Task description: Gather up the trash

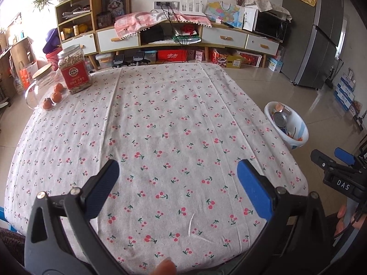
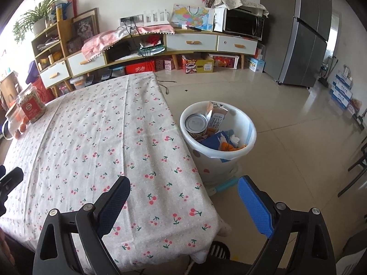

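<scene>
Left wrist view has my left tongs [image 1: 176, 171] spread wide and empty over the worktop [image 1: 160, 119] with its cherry-print cloth. Far left on it stand a red-labelled jar [image 1: 73, 70], a glass jug [image 1: 37, 84] and three oranges [image 1: 56, 96]. My right tongs [image 2: 183, 189] are likewise released, holding nothing, at the worktop's near right corner. Trash lies in the white bin [image 2: 250, 130] on the floor just beside the worktop: a tin can [image 2: 196, 123], a carton [image 2: 216, 116], blue paper [image 2: 215, 141].

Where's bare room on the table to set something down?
Nearly all of the cherry-print tablecloth is free, from the near edge to the far edge and across to the side by the white plastic bin. Only the far-left corner is crowded: red-labelled clear jar, glass jug, three small oranges.
</scene>
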{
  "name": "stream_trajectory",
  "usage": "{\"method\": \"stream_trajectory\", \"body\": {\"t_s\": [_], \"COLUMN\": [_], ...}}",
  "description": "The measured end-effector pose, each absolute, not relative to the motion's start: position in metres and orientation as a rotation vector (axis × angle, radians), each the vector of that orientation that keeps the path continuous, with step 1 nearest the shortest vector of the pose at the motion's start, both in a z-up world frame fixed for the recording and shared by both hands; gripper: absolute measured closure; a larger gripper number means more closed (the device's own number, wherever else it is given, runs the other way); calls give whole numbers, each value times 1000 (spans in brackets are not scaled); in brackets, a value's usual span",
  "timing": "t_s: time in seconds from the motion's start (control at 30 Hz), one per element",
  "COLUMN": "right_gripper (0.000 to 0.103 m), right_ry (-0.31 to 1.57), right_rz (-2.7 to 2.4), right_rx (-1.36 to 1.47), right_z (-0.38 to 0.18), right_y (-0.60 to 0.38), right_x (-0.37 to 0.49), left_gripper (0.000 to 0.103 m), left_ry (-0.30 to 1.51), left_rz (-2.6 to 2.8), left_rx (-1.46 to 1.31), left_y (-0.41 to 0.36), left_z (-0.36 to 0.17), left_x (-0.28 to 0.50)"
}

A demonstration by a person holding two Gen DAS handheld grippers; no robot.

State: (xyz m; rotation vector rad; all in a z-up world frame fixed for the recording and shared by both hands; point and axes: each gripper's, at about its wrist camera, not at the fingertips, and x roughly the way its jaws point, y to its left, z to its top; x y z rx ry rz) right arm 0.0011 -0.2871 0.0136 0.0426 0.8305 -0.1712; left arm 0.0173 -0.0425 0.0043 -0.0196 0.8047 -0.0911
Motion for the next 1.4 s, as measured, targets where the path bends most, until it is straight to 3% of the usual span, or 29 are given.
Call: {"method": "stream_trajectory", "body": {"t_s": [1.4], "right_gripper": [7], "right_ry": [814], "right_rz": [-171], "right_rx": [47], "right_z": [17], "right_y": [-288], "right_x": [-1], "left_gripper": [1], "left_ry": [810], "left_rz": [-108], "left_rx": [-3], "left_y": [-53], "left_z": [4], "left_x": [11]}}
